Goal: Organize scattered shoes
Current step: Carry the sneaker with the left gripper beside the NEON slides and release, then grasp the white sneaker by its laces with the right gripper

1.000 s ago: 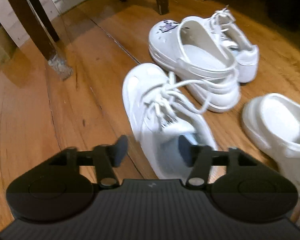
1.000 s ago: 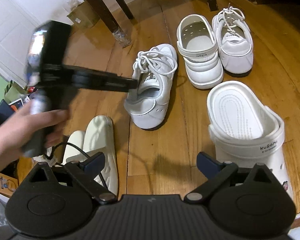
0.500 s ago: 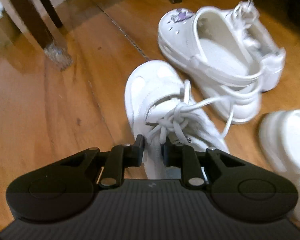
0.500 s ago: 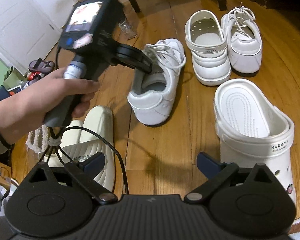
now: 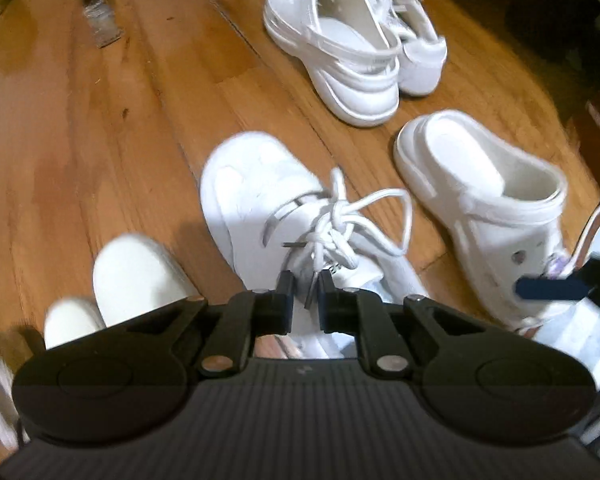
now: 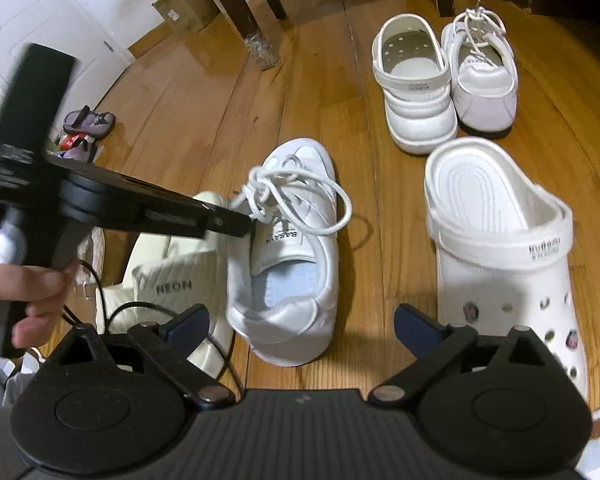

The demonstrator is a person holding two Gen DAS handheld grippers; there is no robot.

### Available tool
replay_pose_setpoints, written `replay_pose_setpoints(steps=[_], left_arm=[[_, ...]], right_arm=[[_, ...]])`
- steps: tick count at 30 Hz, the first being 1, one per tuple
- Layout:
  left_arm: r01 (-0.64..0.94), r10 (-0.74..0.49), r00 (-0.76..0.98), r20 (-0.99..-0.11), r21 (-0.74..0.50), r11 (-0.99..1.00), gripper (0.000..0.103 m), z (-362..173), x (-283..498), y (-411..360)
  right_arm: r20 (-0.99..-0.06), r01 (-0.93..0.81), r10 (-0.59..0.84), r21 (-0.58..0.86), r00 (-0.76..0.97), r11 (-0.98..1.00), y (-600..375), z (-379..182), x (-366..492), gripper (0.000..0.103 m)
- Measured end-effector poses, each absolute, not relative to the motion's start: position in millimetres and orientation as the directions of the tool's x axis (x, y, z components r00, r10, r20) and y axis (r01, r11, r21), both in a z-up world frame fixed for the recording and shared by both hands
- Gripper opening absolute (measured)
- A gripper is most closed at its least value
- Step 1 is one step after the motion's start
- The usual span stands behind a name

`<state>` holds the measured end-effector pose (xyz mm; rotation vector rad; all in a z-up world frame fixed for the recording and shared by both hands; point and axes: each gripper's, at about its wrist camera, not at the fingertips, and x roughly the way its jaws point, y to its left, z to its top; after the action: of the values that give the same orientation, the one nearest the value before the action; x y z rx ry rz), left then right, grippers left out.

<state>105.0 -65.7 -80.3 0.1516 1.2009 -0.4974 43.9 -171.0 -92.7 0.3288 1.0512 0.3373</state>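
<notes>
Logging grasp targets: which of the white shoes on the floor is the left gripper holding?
The near laced sneaker: the left gripper has its jaws pinched on its tongue. The other sneaker and both clogs sit untouched.

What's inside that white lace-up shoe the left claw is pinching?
Inside the laced sneaker only a pale blue insole shows. The left claw grips its tongue, which hides the toe end.

Cream slides partly hidden behind left gripper, near clog cut off at frame edge, far sneaker blurred
</notes>
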Motion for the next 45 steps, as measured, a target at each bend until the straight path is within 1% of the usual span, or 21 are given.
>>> replay_pose_setpoints(steps=[2, 3, 4, 6, 8, 9, 10, 12, 13, 14, 15, 17, 21, 22, 25, 29, 32, 37, 39, 41, 45], left_arm=[[0.419, -0.291, 0.269, -0.918, -0.161, 0.894, 0.002, -64.3, 99.4, -63.9], [0.419, -0.273, 0.268, -0.924, -0.143, 0.896, 0.003, -56.3, 95.1, -64.6], [0.439, -0.227, 0.271, -0.935, -0.089, 0.894, 0.005, -47.8, 87.6, -66.8], [0.482, -0.156, 0.271, -0.950, -0.007, 0.876, 0.020, -39.2, 72.9, -66.6], [0.508, -0.149, 0.276, -0.950, 0.012, 0.861, 0.058, -37.0, 58.6, -61.1], [0.524, -0.155, 0.278, -0.948, 0.015, 0.851, 0.062, -36.4, 49.7, -57.4], [0.543, -0.176, 0.278, -0.944, 0.004, 0.840, 0.063, -37.2, 39.8, -52.6], [0.561, -0.192, 0.271, -0.943, -0.007, 0.828, 0.064, -39.4, 34.0, -49.5], [0.562, -0.198, 0.279, -0.940, -0.008, 0.827, 0.066, -41.0, 31.9, -48.9], [0.559, -0.203, 0.289, -0.936, -0.007, 0.829, 0.067, -43.1, 30.0, -48.8], [0.548, -0.206, 0.301, -0.931, -0.008, 0.836, 0.068, -45.9, 28.5, -49.6], [0.513, -0.215, 0.310, -0.926, -0.028, 0.858, 0.074, -51.3, 26.4, -50.4], [0.455, -0.268, 0.324, -0.907, -0.099, 0.885, 0.073, -73.4, 21.8, -58.9], [0.439, -0.271, 0.333, -0.903, -0.105, 0.892, 0.076, -78.3, 21.1, -59.0], [0.387, -0.259, 0.345, -0.902, -0.115, 0.915, 0.078, -89.7, 20.8, -53.5], [0.287, -0.188, 0.368, -0.911, -0.081, 0.955, 0.079, -96.0, 23.2, -35.3], [0.274, -0.152, 0.412, -0.898, -0.037, 0.961, 0.082, -98.0, 17.9, -30.2], [0.245, -0.180, 0.465, -0.867, -0.070, 0.967, 0.082, -113.5, -1.1, -19.8], [0.231, -0.196, 0.448, -0.872, -0.099, 0.968, 0.083, -119.7, -4.0, -16.0], [0.229, -0.221, 0.428, -0.877, -0.131, 0.965, 0.083, -127.1, -6.4, -13.5], [0.252, -0.214, 0.440, -0.872, -0.108, 0.962, 0.083, -128.7, -9.5, -16.4]], right_arm=[[-0.790, -0.116, 0.418, 0.413, 0.449, 0.903, -171.2, -94.0, 40.6, 0.099], [-0.788, -0.114, 0.414, 0.409, 0.455, 0.905, -172.9, -94.5, 39.8, 0.099], [-0.787, -0.114, 0.410, 0.406, 0.461, 0.907, -174.5, -94.9, 39.0, 0.099], [-0.774, -0.131, 0.413, 0.402, 0.481, 0.906, -177.5, -91.2, 39.0, 0.099], [-0.755, -0.165, 0.419, 0.392, 0.505, 0.905, -179.3, -84.5, 41.0, 0.098], [-0.745, -0.184, 0.420, 0.383, 0.518, 0.905, -178.4, -81.2, 43.1, 0.097], [-0.733, -0.220, 0.423, 0.363, 0.532, 0.905, -175.6, -77.0, 46.7, 0.094], [-0.728, -0.327, 0.436, 0.298, 0.530, 0.897, -164.5, -70.7, 52.4, 0.080], [-0.744, -0.380, 0.425, 0.245, 0.516, 0.892, -155.3, -69.3, 54.8, 0.067], [-0.759, -0.430, 0.412, 0.192, 0.504, 0.882, -146.3, -67.9, 57.1, 0.058], [-0.765, -0.462, 0.395, 0.145, 0.509, 0.875, -139.3, -67.8, 58.2, 0.056], [-0.770, -0.507, 0.361, 0.058, 0.525, 0.860, -127.6, -69.1, 60.3, 0.056], [-0.784, -0.516, 0.295, -0.038, 0.546, 0.856, -117.6, -76.5, 69.3, 0.055], [-0.790, -0.512, 0.275, -0.057, 0.548, 0.857, -116.7, -78.7, 72.0, 0.055], [-0.800, -0.536, 0.297, -0.037, 0.522, 0.843, -119.1, -81.0, 78.2, 0.055], [-0.802, -0.608, 0.357, -0.010, 0.480, 0.794, -116.9, -81.3, 88.5, 0.055], [-0.818, -0.665, 0.428, 0.077, 0.384, 0.743, -106.9, -89.5, 101.4, 0.055], [-0.822, -0.644, 0.379, 0.020, 0.425, 0.765, -88.1, -102.0, 114.5, 0.055], [-0.826, -0.636, 0.367, 0.014, 0.428, 0.772, -83.0, -106.3, 118.7, 0.055], [-0.829, -0.627, 0.355, 0.007, 0.431, 0.779, -77.9, -110.5, 122.9, 0.058], [-0.837, -0.608, 0.332, -0.002, 0.436, 0.794, -68.3, -119.2, 131.4, 0.062]])
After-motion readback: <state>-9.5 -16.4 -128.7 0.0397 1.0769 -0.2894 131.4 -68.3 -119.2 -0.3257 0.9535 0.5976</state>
